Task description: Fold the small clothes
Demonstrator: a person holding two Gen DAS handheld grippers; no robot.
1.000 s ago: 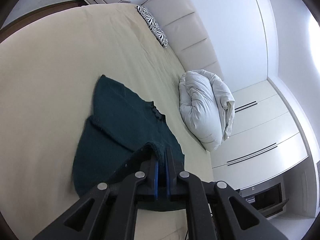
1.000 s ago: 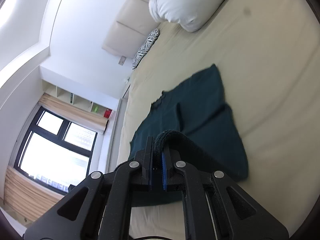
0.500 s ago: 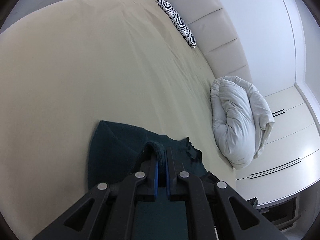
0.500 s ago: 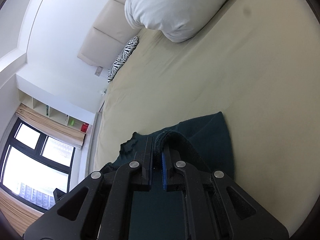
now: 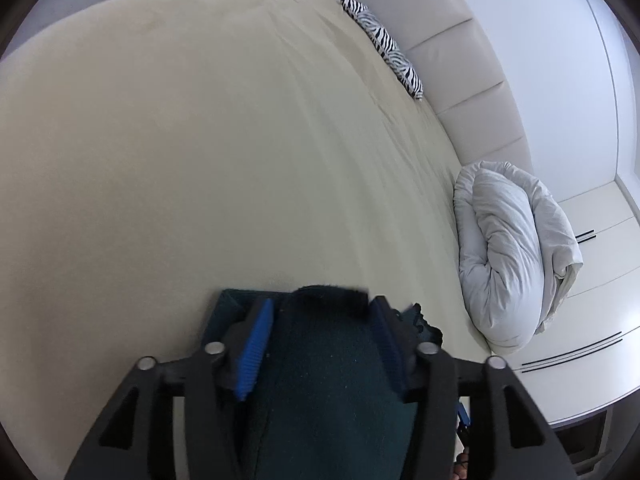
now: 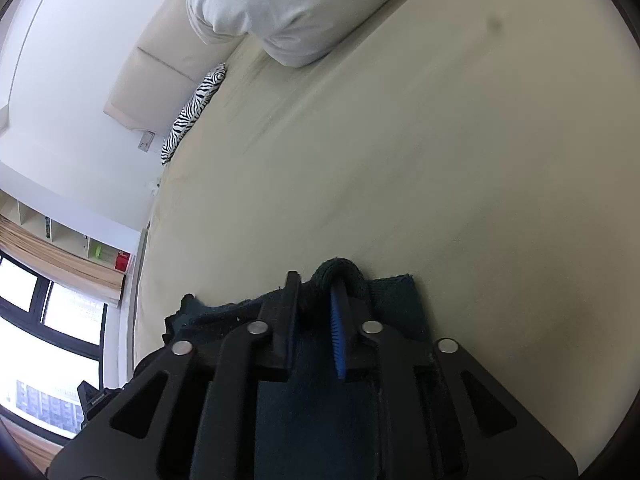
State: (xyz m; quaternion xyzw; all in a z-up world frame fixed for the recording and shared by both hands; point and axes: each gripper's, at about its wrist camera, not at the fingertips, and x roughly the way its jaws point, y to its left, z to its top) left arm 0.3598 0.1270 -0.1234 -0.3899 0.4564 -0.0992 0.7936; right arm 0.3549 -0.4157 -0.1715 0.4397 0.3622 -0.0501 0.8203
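Observation:
A dark green knitted garment (image 5: 328, 380) lies on the beige bed (image 5: 200, 152), folded over onto itself under my grippers. My left gripper (image 5: 324, 308) is open, its blue pads spread wide, with the garment's folded edge lying loose between them. My right gripper (image 6: 320, 300) has its jaws partly apart, and a fold of the garment (image 6: 344, 276) still loops over the blue pad. The garment also shows in the right wrist view (image 6: 312, 408), most of it hidden beneath the gripper bodies.
A rolled white duvet (image 5: 512, 256) lies by the padded headboard (image 5: 460, 64), also in the right wrist view (image 6: 280, 4). A zebra-striped pillow (image 5: 388, 48) sits further along the headboard. White wardrobes (image 5: 592, 320) stand beyond the bed; a window (image 6: 44, 340) lies on the other side.
Both grippers carried the garment's edge forward over the rest of it and came down low to the bed. Both jaws have opened; the left has let the fabric go.

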